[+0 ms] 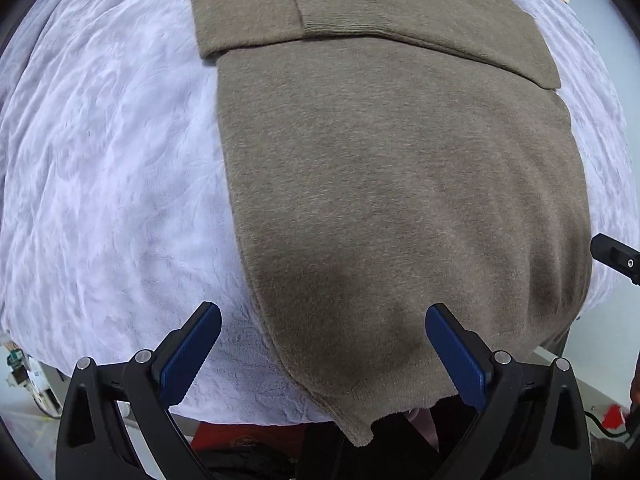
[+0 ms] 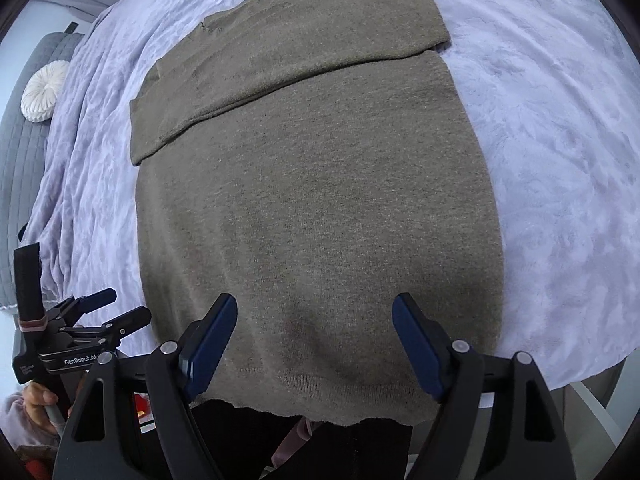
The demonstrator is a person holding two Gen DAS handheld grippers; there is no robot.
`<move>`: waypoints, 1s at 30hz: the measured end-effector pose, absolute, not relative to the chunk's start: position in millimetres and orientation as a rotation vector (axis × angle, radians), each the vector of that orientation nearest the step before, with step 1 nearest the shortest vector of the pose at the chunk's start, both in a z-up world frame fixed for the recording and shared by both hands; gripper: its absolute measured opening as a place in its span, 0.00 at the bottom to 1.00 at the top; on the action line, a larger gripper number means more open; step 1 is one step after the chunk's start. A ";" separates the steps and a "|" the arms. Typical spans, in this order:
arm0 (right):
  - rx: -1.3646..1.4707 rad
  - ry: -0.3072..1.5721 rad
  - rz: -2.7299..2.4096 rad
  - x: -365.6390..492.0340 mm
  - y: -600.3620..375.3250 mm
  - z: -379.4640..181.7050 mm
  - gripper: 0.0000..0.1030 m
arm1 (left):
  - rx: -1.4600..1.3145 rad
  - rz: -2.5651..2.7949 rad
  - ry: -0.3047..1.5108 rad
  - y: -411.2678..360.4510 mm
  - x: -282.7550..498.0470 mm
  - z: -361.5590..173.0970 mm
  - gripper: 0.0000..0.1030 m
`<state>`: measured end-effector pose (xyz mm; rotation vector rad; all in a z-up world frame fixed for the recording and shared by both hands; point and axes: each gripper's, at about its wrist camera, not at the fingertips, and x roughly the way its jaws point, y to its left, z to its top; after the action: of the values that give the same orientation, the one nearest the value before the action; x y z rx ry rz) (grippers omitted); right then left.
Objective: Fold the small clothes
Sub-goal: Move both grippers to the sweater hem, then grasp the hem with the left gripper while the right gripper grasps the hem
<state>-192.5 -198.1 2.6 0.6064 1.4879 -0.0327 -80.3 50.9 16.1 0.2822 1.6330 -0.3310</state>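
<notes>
The left gripper is black with two blue bumpy pads and round silver screws. The right gripper looks the same. At eight o'clock, white letters say "GenRobot.AI".

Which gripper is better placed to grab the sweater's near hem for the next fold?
Right, slightly. The right gripper is open with both fingers over the sweater hem. The left gripper, also open, straddles the sweater's left edge, one finger over the blanket.

We lose the sweater's collar past the top picture edge; its hem overhangs the bed's near edge
</notes>
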 end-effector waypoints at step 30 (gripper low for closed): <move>0.672 1.590 -0.061 -229.5 -235.2 -32.9 0.80 | 0.193 -0.377 1.715 92.2 -126.8 -30.9 0.99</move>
<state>-229.5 -235.2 -32.9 0.6721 1.5896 -0.0607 -126.8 92.2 -30.9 0.1930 1.7152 -0.3774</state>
